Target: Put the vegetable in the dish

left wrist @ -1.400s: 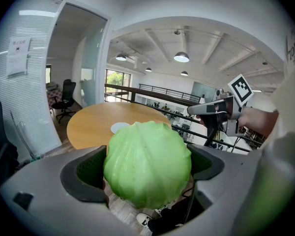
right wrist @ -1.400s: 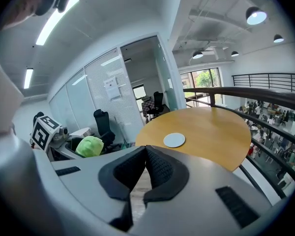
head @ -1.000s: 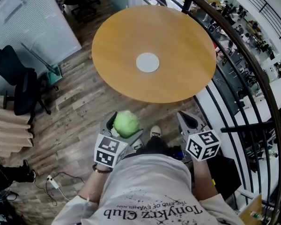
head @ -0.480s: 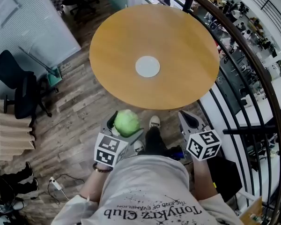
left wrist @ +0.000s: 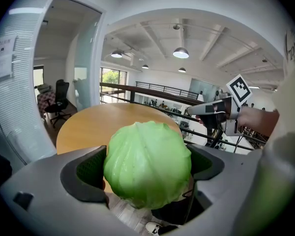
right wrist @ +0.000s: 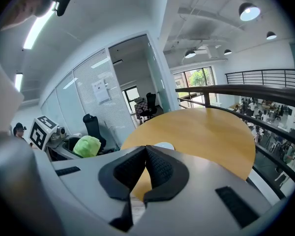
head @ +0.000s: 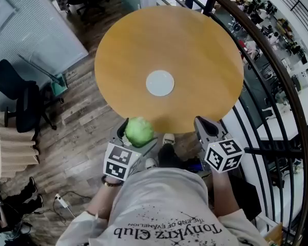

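A round green cabbage (head: 139,131) sits between the jaws of my left gripper (head: 136,133), which is shut on it, just short of the near edge of the round wooden table (head: 195,45). In the left gripper view the cabbage (left wrist: 147,163) fills the space between the jaws of my left gripper (left wrist: 147,173). A small white dish (head: 160,83) lies flat near the table's middle, beyond both grippers. My right gripper (head: 204,125) hovers at the table's near edge, shut with nothing in it. The right gripper view shows the right gripper (right wrist: 145,157) with its pads touching, the cabbage (right wrist: 87,146) at left and the dish (right wrist: 162,146) just past the pads.
A curved black railing (head: 277,70) runs close along the table's right side. A black office chair (head: 20,96) stands on the wood floor at left, with a green dustpan (head: 59,84) near a glass partition. My feet (head: 167,139) are beneath the table's near edge.
I have stepped closer to the table: it and the dish have slid nearer in the head view. Both grippers keep their pose, the cabbage still held in the left one.
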The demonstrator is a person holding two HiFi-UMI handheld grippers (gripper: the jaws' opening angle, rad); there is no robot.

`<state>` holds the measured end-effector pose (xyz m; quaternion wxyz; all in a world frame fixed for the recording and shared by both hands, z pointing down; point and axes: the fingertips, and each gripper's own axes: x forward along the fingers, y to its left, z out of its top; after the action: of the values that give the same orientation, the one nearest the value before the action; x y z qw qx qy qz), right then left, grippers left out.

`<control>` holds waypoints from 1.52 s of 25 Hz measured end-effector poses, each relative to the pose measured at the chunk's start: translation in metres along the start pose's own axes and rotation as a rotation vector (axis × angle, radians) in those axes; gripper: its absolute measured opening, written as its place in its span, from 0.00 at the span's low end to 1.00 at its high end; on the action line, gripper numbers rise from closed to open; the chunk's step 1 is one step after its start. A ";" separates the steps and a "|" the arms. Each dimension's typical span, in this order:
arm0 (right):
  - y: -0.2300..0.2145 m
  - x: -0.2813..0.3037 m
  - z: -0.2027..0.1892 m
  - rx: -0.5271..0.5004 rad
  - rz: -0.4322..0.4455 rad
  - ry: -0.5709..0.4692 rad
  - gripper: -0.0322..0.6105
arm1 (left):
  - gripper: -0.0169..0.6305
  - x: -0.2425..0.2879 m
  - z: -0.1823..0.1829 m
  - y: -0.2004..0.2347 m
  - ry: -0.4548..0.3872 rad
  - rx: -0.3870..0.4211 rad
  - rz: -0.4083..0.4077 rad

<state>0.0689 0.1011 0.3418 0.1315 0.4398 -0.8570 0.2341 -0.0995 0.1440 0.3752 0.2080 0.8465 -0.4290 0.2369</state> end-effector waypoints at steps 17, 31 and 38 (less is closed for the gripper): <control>-0.070 0.068 0.045 -0.045 0.097 0.042 0.09 | 0.79 0.075 0.053 0.029 -0.007 -0.057 0.065; -0.069 0.091 0.061 -0.008 0.050 0.045 0.09 | 0.79 0.084 0.065 0.071 0.036 -0.046 0.037; -0.073 0.090 0.064 0.004 0.004 0.035 0.09 | 0.79 0.096 0.068 0.085 0.050 -0.023 0.009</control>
<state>0.0749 -0.0308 0.3461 0.1450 0.4343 -0.8550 0.2436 -0.1046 -0.0009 0.3892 0.2273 0.8359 -0.4303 0.2539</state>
